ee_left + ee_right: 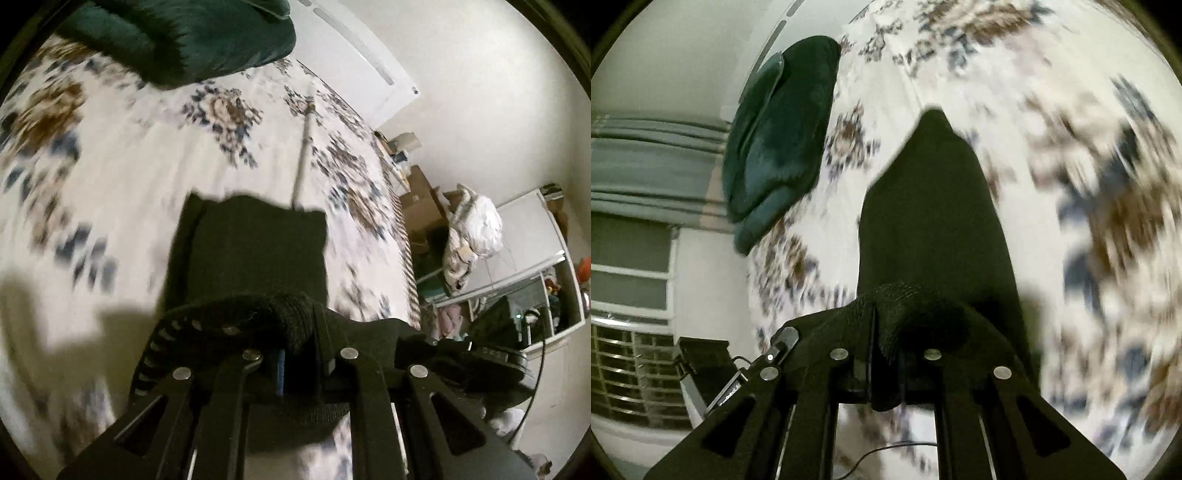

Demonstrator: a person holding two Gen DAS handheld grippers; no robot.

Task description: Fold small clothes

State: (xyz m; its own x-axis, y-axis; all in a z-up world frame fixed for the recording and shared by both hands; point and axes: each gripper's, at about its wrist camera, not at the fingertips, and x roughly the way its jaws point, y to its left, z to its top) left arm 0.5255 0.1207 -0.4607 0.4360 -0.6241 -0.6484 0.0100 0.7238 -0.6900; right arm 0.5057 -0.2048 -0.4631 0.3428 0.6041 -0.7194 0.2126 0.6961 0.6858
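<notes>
Floral bedspread [110, 177], green cushion [192, 40] beyond garment [251, 251]

Home bedroom. Bed with floral bedspread [155, 155] fills most of both views, dark green pillow [199, 40] lying on it near a white headboard [354, 48]. Plain white walls, cardboard boxes [421, 206] and a bundled white blanket [472, 236] beside the bed, white shelving unit [532, 236]; window with grille [631, 373] under grey curtain [653, 166].

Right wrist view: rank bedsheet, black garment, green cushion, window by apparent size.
1. bedsheet
2. black garment, inflated by nearness to the camera
3. green cushion and window look alike; not ranked
</notes>
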